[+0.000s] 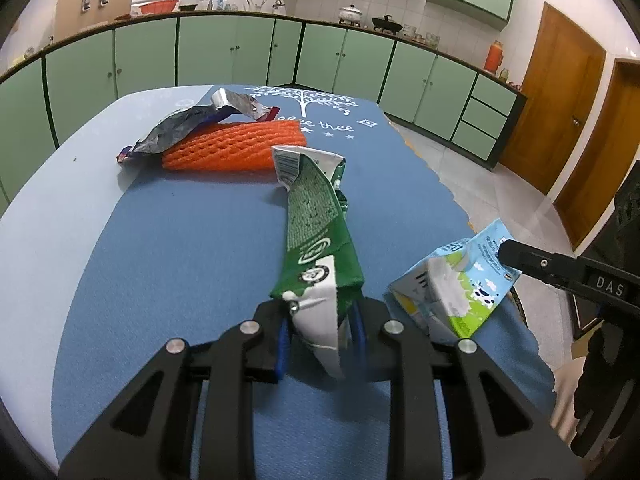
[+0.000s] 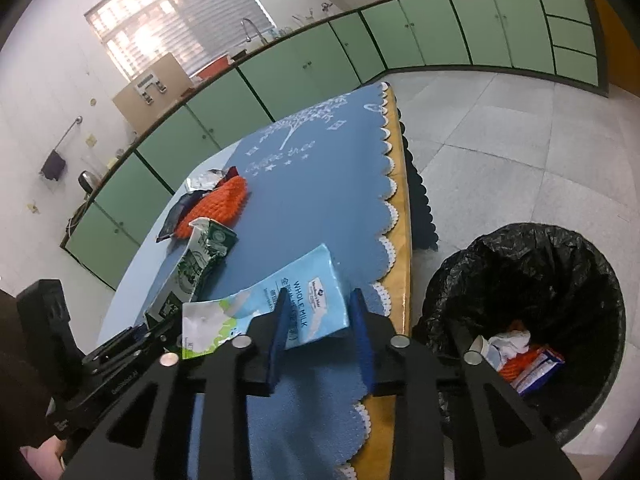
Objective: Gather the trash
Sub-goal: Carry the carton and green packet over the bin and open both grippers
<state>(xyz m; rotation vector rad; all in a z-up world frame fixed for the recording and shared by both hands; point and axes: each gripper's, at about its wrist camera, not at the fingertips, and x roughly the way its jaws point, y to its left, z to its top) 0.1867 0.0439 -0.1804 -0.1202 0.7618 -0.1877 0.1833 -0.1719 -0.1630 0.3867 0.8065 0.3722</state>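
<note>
Your left gripper (image 1: 320, 312) is clamped on the near end of a flattened green milk carton (image 1: 316, 216); its pads pinch the white bottom edge, and the carton stretches away from you across the blue tablecloth (image 1: 180, 248). Just right of it, near the table's right edge, sits a light blue whole-milk carton (image 2: 296, 300). Your right gripper (image 2: 320, 320) straddles that carton with its fingers (image 2: 280, 332) part open: the blue pads stand on either side of the near corner, and a gap shows at the right pad, so nothing is gripped.

Farther off on the cloth, an orange foam fruit net (image 1: 236, 148) lies flat, with a crumpled silver foil wrapper (image 1: 180, 128) draped over its far left side, touching it. Both lie well apart from your grippers.

On the floor to the right of the table, close by its near corner, stands a bin lined with a black bag (image 2: 532, 280); it holds some paper and orange scraps at the bottom. Green cabinets (image 1: 208, 52) run along the far wall.
</note>
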